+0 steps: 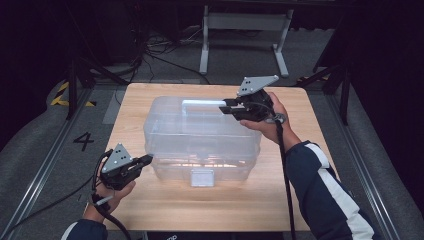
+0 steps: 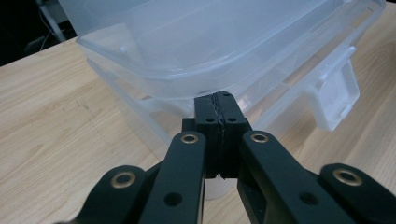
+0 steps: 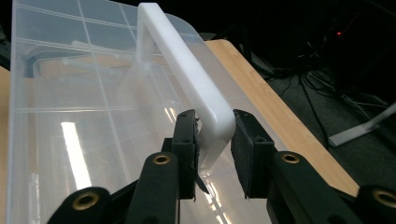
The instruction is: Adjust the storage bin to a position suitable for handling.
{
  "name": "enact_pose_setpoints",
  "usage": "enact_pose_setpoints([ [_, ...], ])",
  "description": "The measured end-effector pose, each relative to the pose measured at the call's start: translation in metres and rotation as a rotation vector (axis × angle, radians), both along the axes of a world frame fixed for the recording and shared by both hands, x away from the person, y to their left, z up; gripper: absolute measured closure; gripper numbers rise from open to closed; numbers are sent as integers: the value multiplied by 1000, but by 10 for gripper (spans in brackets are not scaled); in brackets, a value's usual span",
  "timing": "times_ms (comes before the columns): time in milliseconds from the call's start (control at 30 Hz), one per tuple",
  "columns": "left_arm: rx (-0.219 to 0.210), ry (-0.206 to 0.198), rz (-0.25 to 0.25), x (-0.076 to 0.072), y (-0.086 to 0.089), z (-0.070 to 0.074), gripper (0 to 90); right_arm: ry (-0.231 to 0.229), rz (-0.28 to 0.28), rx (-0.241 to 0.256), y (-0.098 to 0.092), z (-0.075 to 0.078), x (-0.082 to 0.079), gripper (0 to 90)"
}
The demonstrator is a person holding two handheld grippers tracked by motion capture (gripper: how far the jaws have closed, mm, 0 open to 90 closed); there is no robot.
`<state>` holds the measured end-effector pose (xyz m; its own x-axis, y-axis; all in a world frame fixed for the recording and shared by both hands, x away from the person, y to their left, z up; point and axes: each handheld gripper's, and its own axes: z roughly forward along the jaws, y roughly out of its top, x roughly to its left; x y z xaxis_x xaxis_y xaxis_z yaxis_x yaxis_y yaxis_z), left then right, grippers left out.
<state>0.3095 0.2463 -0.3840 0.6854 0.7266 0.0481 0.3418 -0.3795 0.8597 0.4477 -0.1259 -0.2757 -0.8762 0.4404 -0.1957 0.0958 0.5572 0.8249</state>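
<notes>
A clear plastic storage box (image 1: 200, 135) stands in the middle of the wooden table (image 1: 200, 212), with a white carry handle (image 1: 202, 102) on its lid. My right gripper (image 1: 225, 107) reaches in from the right, shut on the handle (image 3: 187, 60) at its near end, one jaw on each side (image 3: 214, 133). My left gripper (image 1: 147, 160) sits low at the box's front left corner, shut and holding nothing. In the left gripper view its tips (image 2: 220, 100) are just under the box's rim (image 2: 187, 74).
A white latch (image 1: 202, 177) hangs at the middle of the box's front wall, seen also as the latch (image 2: 338, 100) to the right of my left gripper. Bare table lies in front of the box. Beyond the table stand a metal frame (image 1: 245, 30) and floor cables.
</notes>
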Motion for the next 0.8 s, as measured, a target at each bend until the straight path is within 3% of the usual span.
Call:
enact_pose_setpoints([
  [100,2,5,-1,0,1,-1,899,-20,-37,40,-7,1,-4,707],
  [300,11,-3,2,1,0,0,899,-69,-82,71,-30,-1,-17,656],
  [500,29,-14,-10,3,1,6,899,-104,-173,143,-73,-9,-31,600],
  [633,25,-21,-10,4,1,9,899,-125,-217,158,-89,-12,-35,563],
  [800,29,-29,-14,6,2,12,899,-147,-241,128,-108,-25,-41,535],
])
